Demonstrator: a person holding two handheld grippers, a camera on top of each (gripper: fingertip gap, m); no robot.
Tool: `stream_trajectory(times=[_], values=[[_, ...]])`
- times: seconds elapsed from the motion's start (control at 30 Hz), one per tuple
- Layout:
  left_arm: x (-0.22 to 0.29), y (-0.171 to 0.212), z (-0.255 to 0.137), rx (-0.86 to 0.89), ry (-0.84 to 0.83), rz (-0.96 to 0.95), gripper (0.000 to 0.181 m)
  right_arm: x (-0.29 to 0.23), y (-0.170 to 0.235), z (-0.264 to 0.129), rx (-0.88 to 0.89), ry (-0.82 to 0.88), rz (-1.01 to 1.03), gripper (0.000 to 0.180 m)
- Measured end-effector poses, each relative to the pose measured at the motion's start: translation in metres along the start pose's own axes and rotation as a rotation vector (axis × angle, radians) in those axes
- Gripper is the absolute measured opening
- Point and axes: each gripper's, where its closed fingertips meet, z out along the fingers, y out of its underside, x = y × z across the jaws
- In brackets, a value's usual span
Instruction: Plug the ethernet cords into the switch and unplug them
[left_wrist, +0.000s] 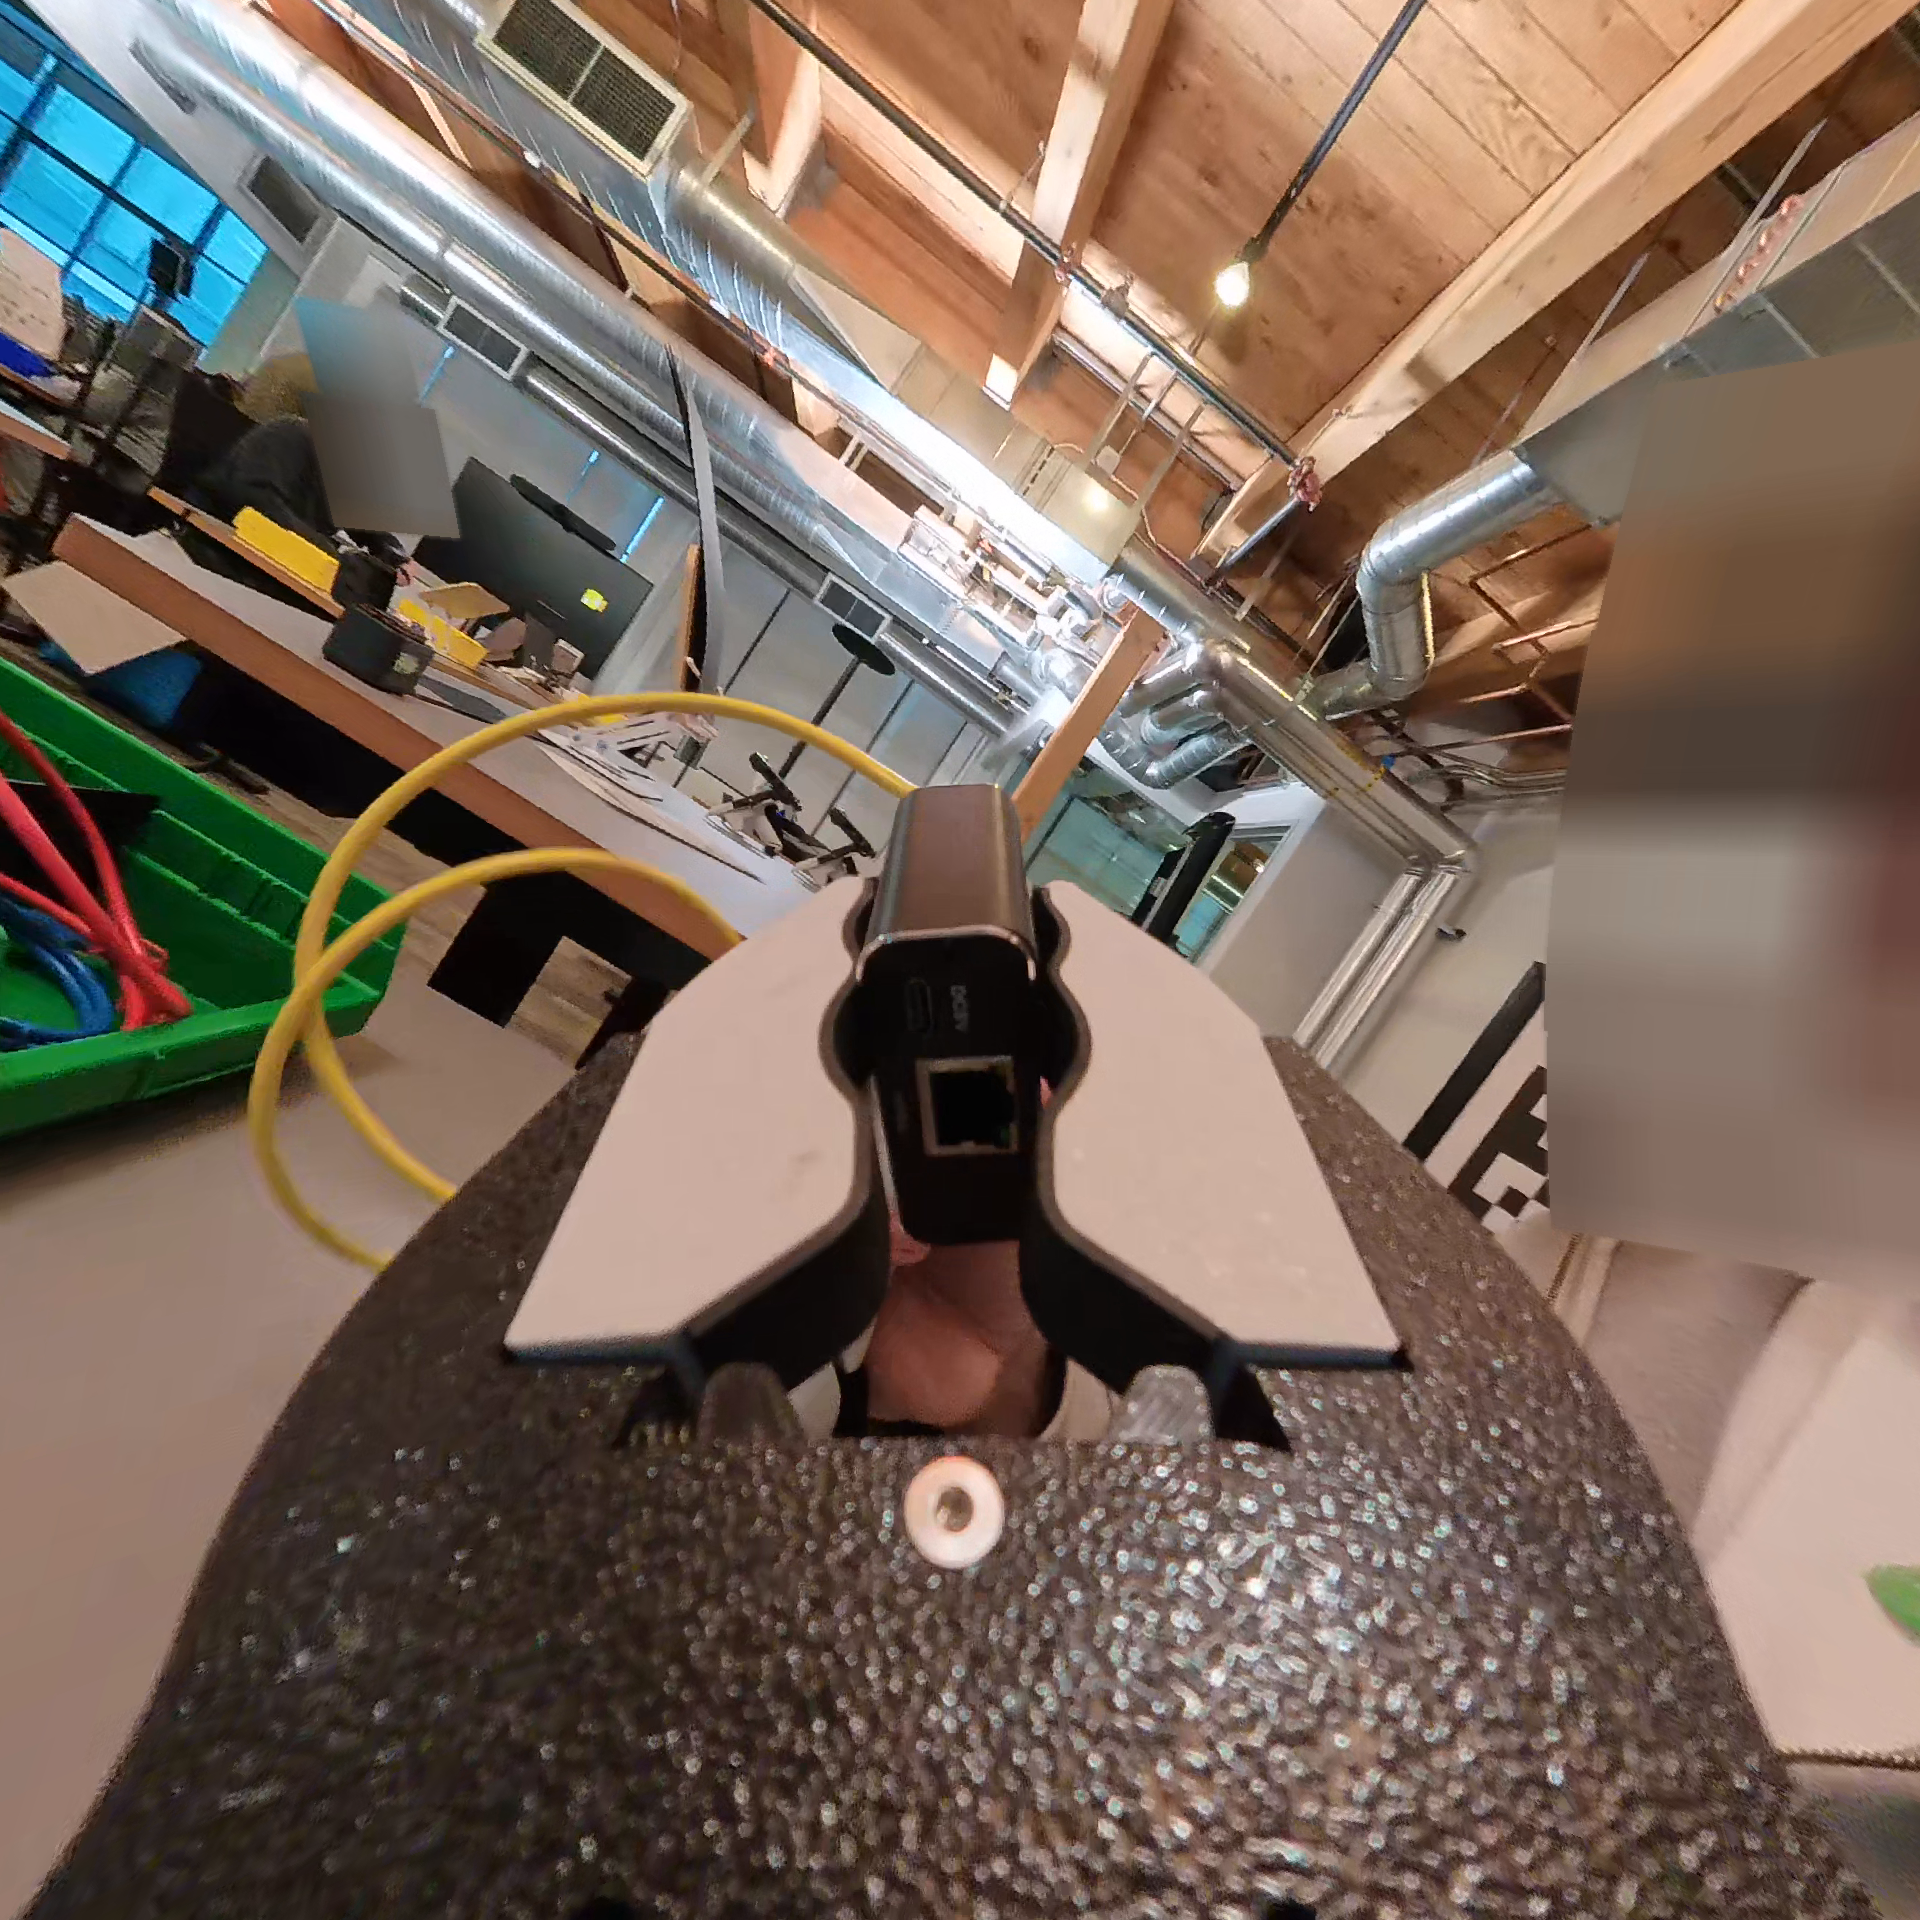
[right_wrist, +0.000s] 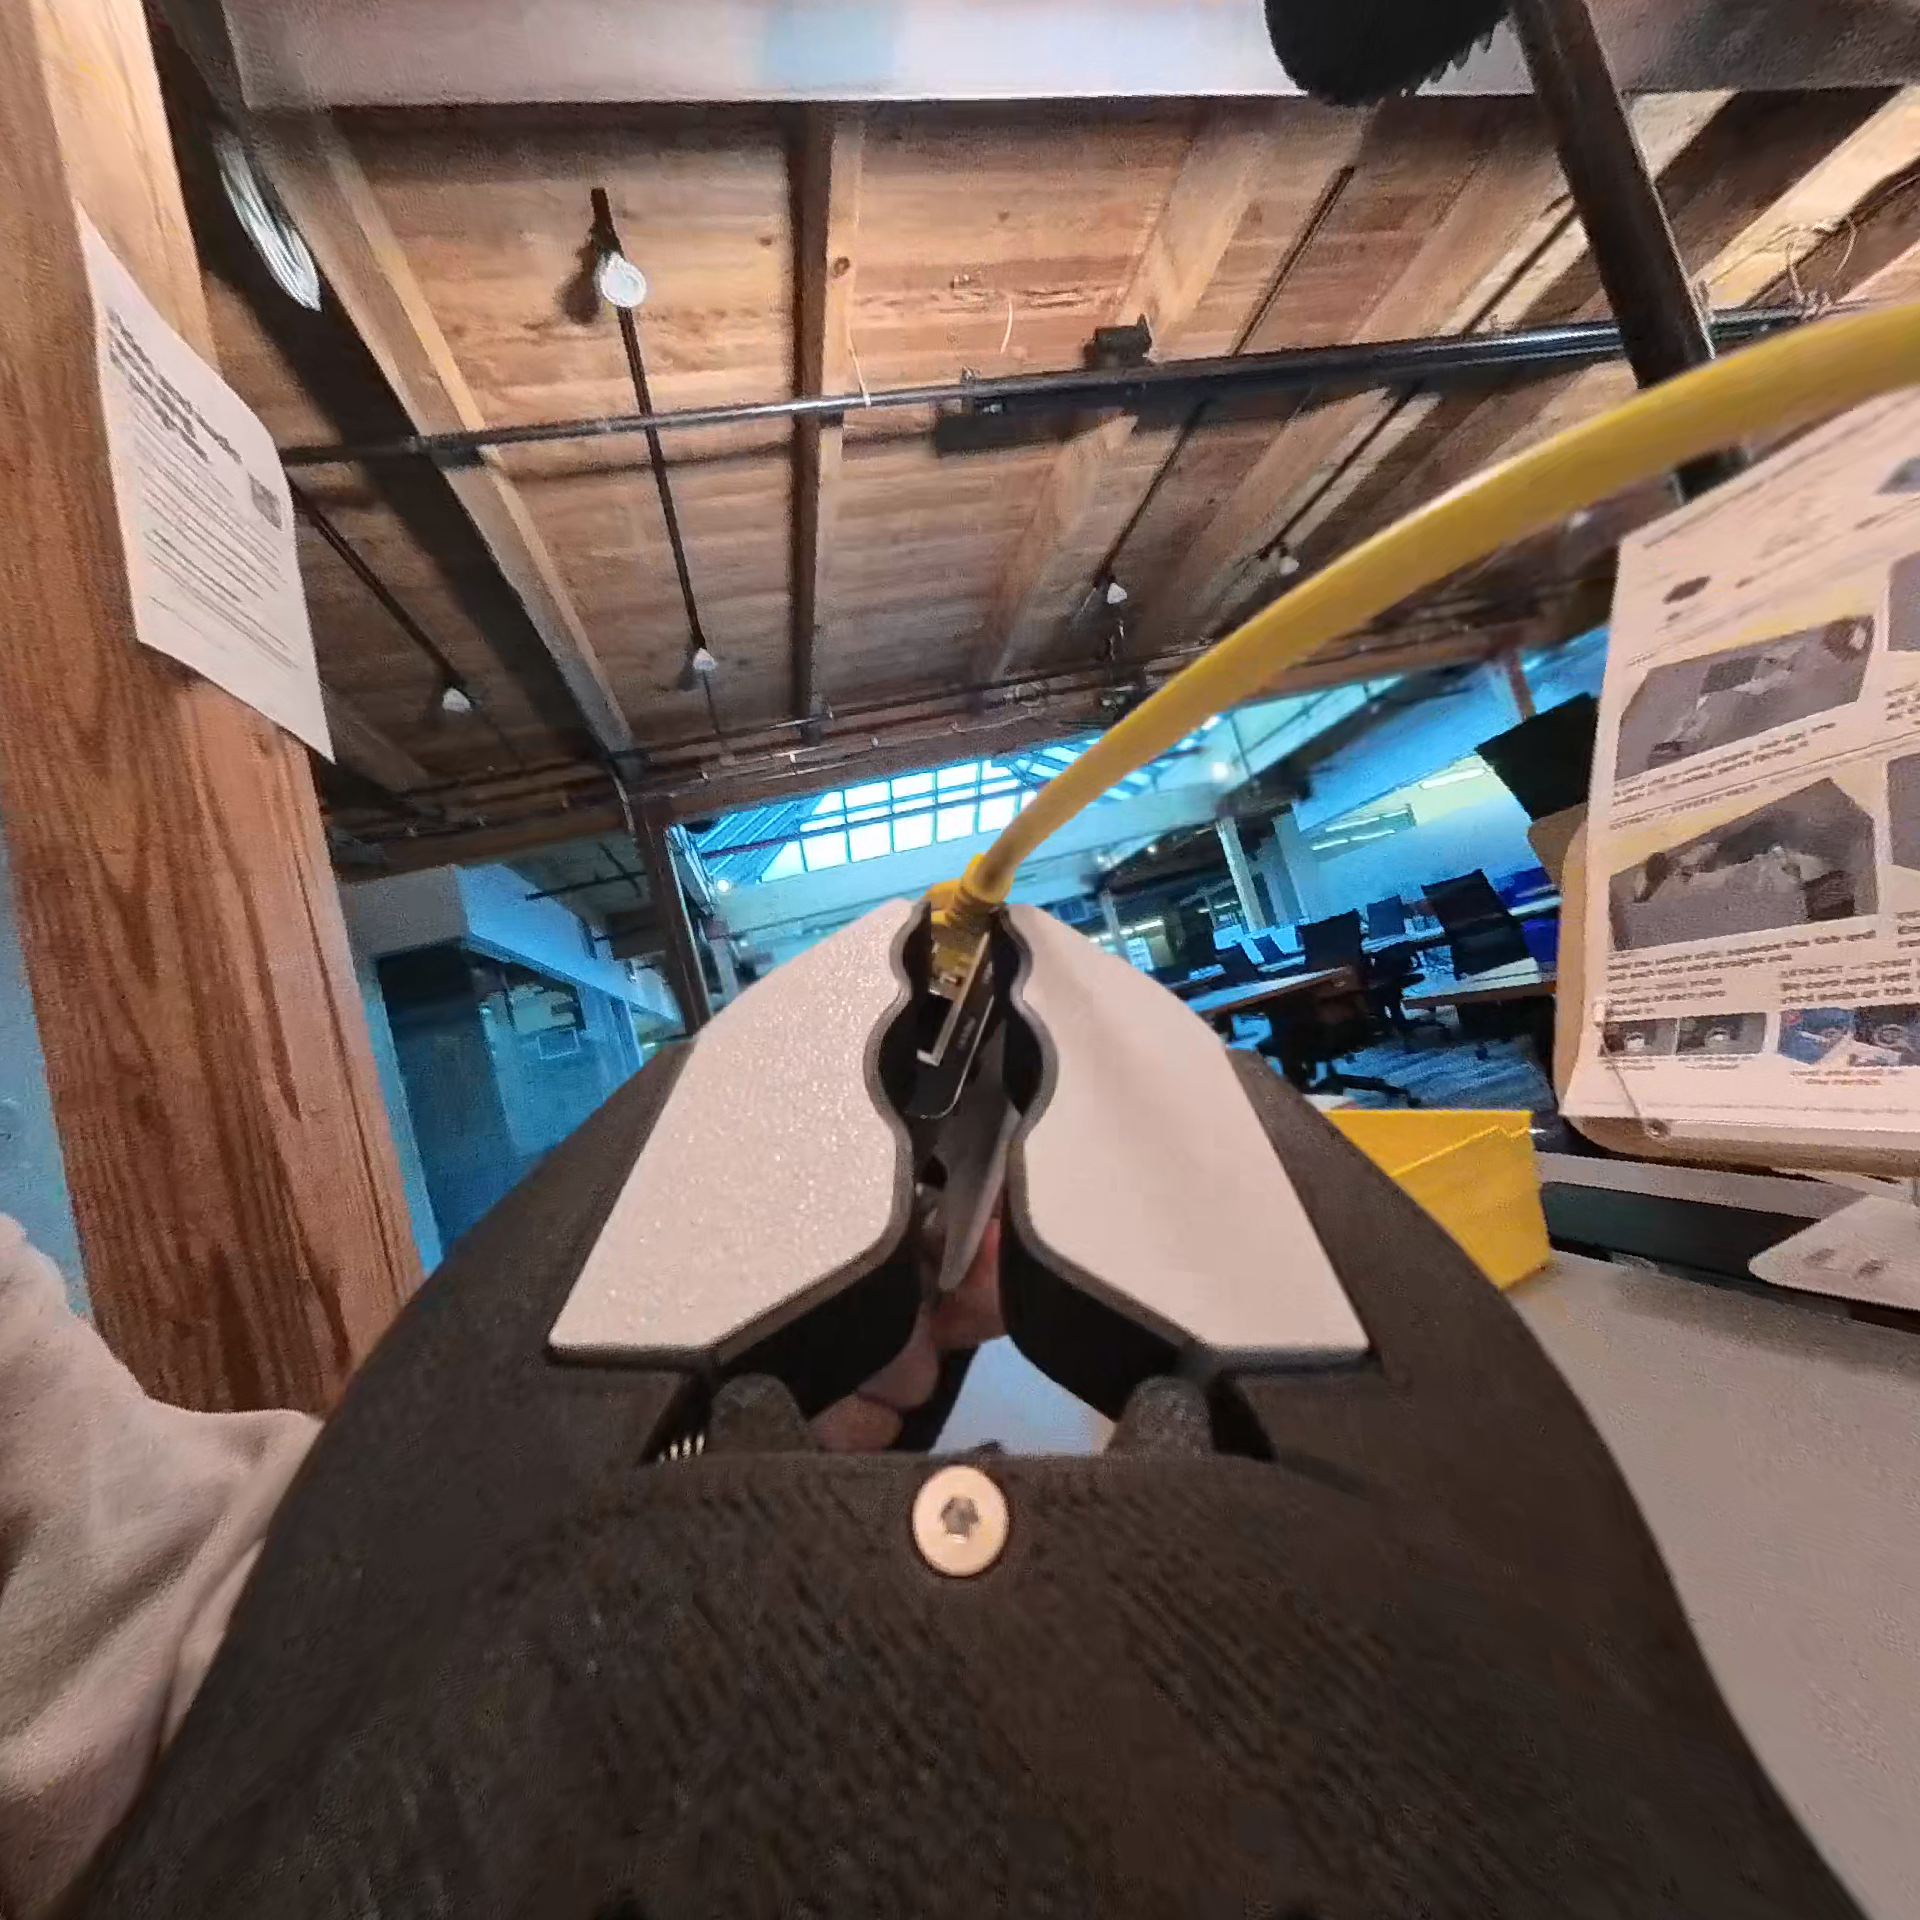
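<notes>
In the left wrist view my left gripper (left_wrist: 951, 904) is shut on a dark metal switch (left_wrist: 951, 1039), held upright between the grey pads. An empty ethernet port (left_wrist: 971, 1107) on the switch faces the camera. A yellow ethernet cord (left_wrist: 312, 935) loops out to the left from behind the switch's far end. In the right wrist view my right gripper (right_wrist: 961, 914) is shut on the yellow plug (right_wrist: 956, 935) of a yellow cord (right_wrist: 1351, 613) that arcs up to the right. The plug sits in a thin dark piece (right_wrist: 961, 1091) between the fingers. I cannot tell what that piece is.
A green bin (left_wrist: 208, 935) at the left holds red cords (left_wrist: 104, 883) and blue cords (left_wrist: 52, 966) on a grey table (left_wrist: 104, 1351). A wooden post (right_wrist: 156, 831) stands close on the left. Printed sheets (right_wrist: 1745, 831) hang at the right above a yellow bin (right_wrist: 1455, 1174). The grippers are tip to tip, or close to it.
</notes>
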Motion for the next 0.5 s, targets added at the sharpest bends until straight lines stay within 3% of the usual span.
stream_trajectory(times=[0.13,0.5], values=[[-0.006,-0.001,-0.001,0.022,-0.058,0.019,0.025,0.002,0.005,0.002,0.010,-0.004,0.047,0.027],[-0.005,0.004,-0.004,0.070,-0.070,0.222,0.026,0.004,0.018,0.005,-0.049,0.051,0.017,0.017]])
